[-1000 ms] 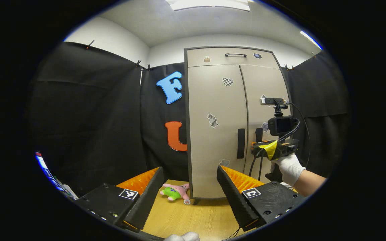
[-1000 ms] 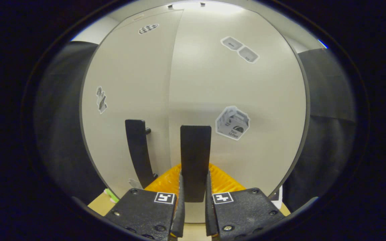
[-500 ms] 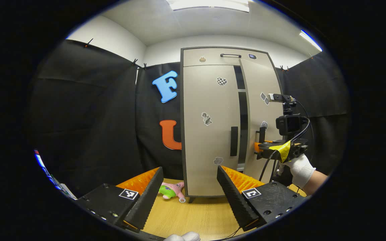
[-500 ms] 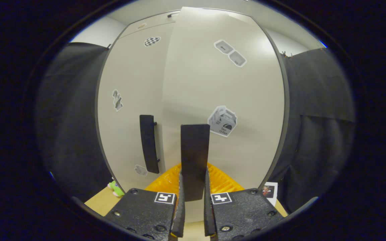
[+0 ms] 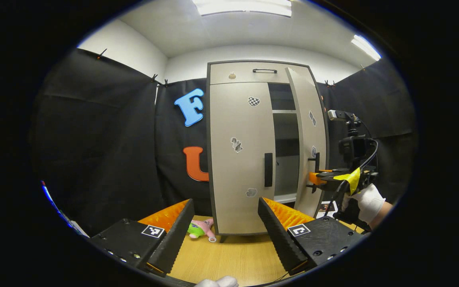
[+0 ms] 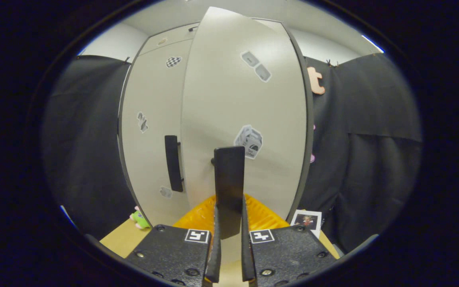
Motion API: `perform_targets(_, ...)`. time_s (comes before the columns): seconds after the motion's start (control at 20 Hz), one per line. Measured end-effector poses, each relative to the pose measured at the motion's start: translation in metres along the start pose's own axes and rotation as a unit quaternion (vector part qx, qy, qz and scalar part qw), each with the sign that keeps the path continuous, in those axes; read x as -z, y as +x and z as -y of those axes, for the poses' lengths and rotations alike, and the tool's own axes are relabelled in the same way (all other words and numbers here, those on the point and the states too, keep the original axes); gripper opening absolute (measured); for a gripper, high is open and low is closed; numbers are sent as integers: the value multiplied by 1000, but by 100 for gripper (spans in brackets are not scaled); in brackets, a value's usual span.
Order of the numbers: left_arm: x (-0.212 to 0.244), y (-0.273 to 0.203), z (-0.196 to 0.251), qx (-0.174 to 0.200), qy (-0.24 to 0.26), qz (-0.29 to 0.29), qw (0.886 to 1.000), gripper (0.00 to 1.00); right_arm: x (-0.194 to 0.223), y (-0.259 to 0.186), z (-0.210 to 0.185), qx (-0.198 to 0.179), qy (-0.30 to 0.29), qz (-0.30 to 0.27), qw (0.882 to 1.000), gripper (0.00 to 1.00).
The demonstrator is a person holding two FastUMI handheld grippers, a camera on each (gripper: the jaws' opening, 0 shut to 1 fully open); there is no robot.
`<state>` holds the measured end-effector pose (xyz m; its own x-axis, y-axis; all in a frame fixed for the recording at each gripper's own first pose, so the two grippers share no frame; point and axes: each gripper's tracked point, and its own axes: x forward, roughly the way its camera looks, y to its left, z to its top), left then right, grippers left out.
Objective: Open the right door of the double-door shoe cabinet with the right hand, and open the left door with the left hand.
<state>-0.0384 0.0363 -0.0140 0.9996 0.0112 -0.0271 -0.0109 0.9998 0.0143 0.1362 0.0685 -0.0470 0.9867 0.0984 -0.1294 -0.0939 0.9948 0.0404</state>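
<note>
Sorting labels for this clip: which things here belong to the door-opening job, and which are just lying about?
Job: shoe cabinet, right door, right door's handle, left door, left door's handle, right gripper, left gripper.
Lying about: plush toy, photo card.

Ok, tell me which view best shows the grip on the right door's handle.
Right gripper view: the right gripper has its jaws pinching the right door's handle close up. Left gripper view shows that handle small, from the side.

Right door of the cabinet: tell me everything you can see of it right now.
The right door is a tall, smooth beige panel with a dark edge, swung partly open so shelves show behind it. It carries a few stickers and a black vertical handle. The right gripper has its jaws shut on that handle. The left door beside it is closed.
</note>
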Motion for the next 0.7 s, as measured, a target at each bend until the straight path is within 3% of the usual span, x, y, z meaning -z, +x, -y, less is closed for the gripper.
perform_targets(0.25, 1, -6, 27, 21, -3, 5, 1000, 96, 6, -30, 33, 23, 2, 4, 1000, 23)
perform_targets(0.7, -5, 4, 82, 40, -12, 3, 999, 96, 10, -59, 96, 15, 22, -11, 1000, 12)
